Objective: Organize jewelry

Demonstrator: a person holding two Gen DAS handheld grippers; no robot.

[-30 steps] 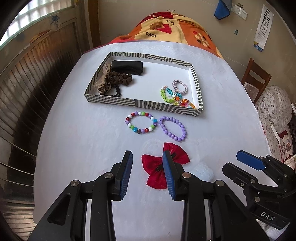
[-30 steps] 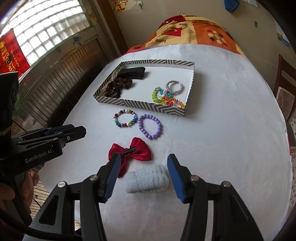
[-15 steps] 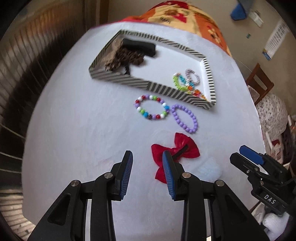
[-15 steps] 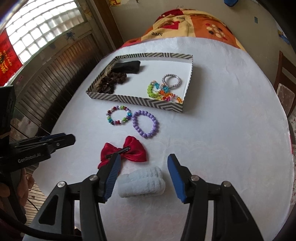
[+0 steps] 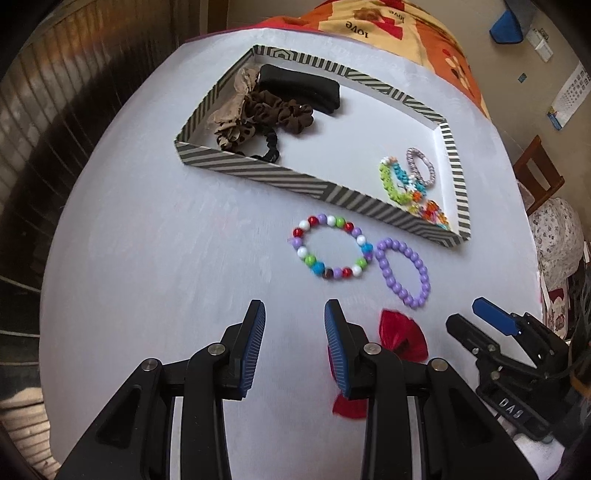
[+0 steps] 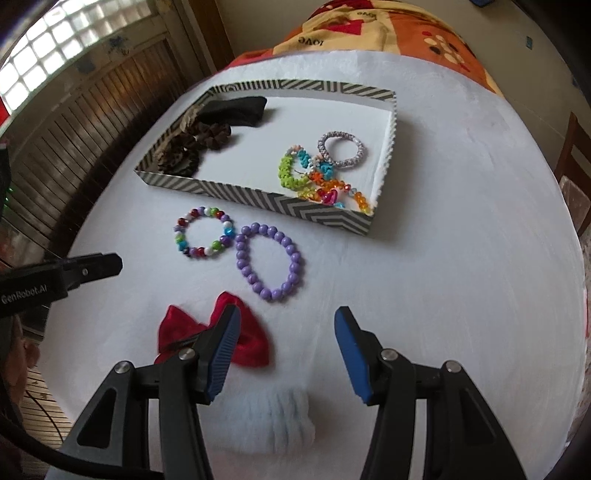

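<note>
A striped tray on the white table holds dark scrunchies at its left and colourful bracelets at its right. In front of it lie a multicoloured bead bracelet and a purple bead bracelet. A red bow and a pale blue fluffy band lie nearest. My left gripper is open and empty, left of the bow. My right gripper is open and empty above the fluffy band.
An orange patterned bedspread lies beyond the table. A wooden chair stands at the right. A slatted wooden wall runs along the left. The table edge curves close on the left and right.
Both grippers have moved forward toward the tray. The bracelets look nearer, and the bow and fluffy band now sit under the fingers. Both grippers stay open.
</note>
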